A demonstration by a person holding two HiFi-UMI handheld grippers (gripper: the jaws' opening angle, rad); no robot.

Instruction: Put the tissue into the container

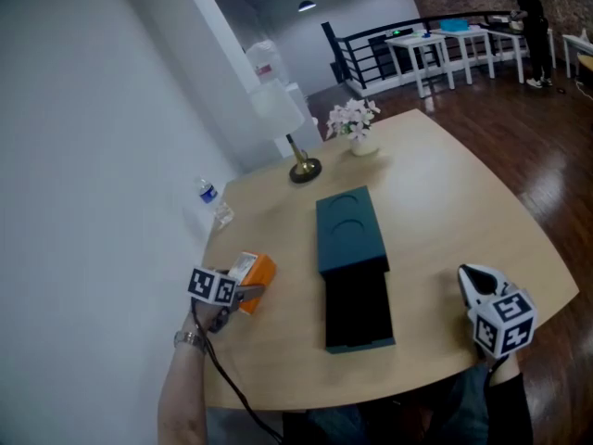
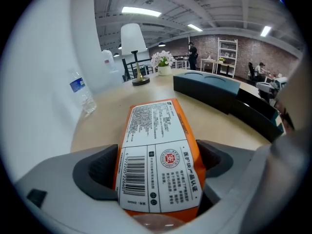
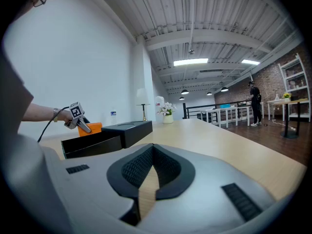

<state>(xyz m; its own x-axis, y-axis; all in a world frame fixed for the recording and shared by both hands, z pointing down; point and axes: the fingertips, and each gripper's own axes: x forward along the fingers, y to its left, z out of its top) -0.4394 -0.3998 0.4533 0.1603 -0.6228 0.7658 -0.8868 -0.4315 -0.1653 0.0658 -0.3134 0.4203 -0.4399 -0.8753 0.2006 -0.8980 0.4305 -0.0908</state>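
tissue pack [image 2: 157, 150], orange with a white printed label, lies flat on the table [image 1: 435, 184] right between the jaws of the left gripper [image 1: 243, 297]. those jaws stand spread wide. the dark pads [image 2: 95, 169] flank the pack's two long edges, close against them, but no squeeze or dent shows, so i judge it bracketed and not yet clamped. the pack's long axis runs straight out along the gripper's own line, away from the hand, so closing would bear on its narrow width.

outward from there, the container [image 1: 350, 225] sits just to the right of the pack, a dark teal box. its open tray [image 1: 357, 309] is slid out toward the person (the tray's mouth faces up and looks empty). the move, as i read it, turns on a short carry rightward and a little nearer, over the tray's left wall.

the right gripper [image 1: 474, 284] rests at the table's near right edge, on the far side of the container from the pack. its jaws are closed together with nothing between them. the left gripper is plainly the nearer one.
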